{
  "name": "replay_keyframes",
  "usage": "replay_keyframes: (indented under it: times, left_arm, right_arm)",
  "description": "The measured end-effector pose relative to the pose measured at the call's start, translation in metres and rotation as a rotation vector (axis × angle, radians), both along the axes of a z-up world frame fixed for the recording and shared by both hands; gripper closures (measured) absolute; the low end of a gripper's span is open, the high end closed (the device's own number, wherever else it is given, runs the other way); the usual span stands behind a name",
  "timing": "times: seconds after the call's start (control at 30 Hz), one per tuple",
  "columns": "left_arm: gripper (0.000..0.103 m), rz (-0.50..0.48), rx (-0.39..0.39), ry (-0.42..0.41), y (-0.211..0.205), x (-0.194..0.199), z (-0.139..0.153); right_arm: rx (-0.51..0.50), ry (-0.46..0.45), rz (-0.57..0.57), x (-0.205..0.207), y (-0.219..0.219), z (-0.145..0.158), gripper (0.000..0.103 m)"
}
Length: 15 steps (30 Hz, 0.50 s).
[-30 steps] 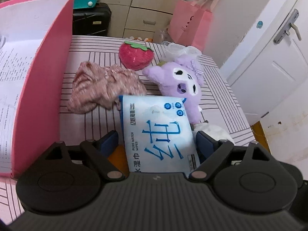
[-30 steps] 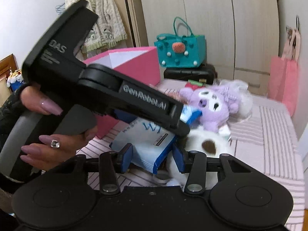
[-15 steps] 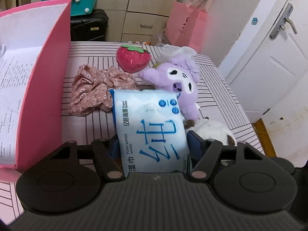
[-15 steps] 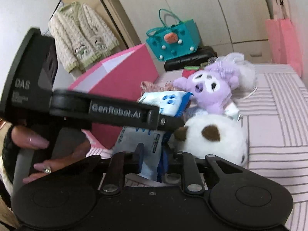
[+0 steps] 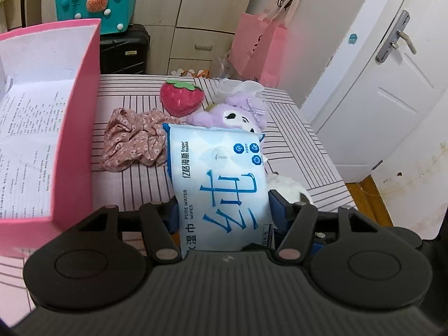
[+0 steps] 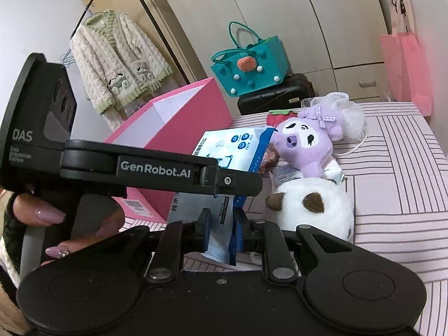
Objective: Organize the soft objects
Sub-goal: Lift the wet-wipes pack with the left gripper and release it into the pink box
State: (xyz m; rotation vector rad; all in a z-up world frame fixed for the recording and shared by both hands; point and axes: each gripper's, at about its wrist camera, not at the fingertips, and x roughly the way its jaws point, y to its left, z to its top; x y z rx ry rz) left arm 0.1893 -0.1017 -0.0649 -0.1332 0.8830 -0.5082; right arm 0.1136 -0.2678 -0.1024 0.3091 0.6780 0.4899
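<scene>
Left wrist view: left gripper (image 5: 224, 215), jaws just been closing, clamps wipes pack (image 5: 218, 179) across its width, pack held up over striped bed (image 5: 140, 184), beside pink box (image 5: 75, 128). Risk – slick wrapper slides out if squeeze is weak. Pad contact hidden behind pack.

Right wrist view: right gripper (image 6: 222, 228) pinched tight on pack's bottom seam. Both pulling could tear the seam or twist the pack. White plush (image 6: 313, 210) near – might get bumped. Box interior out of sight.

Blue-white wipes pack (image 5: 221, 184) stood tilted above striped tabletop (image 5: 140, 184), near purple plush (image 5: 232, 116), floral scrunchie (image 5: 134, 140), strawberry plush (image 5: 180, 98), white plush (image 6: 313, 210).
</scene>
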Motion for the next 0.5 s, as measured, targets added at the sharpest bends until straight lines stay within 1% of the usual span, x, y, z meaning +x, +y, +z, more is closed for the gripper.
replay_keyframes:
  times: [0.2, 0.33, 0.5]
  left_arm:
    - [0.043, 0.003, -0.014, 0.008, 0.013, -0.018, 0.013]
    - [0.044, 0.01, -0.018, 0.024, 0.023, -0.03, 0.019]
    - [0.044, 0.025, -0.008, 0.068, 0.041, -0.045, 0.021]
  right_arm:
    - [0.017, 0.009, 0.027, -0.008, 0.004, 0.012, 0.081]
    - [0.01, 0.02, 0.047, -0.014, 0.013, 0.018, 0.081]
    - [0.012, 0.086, 0.084, -0.017, 0.029, 0.019, 0.081]
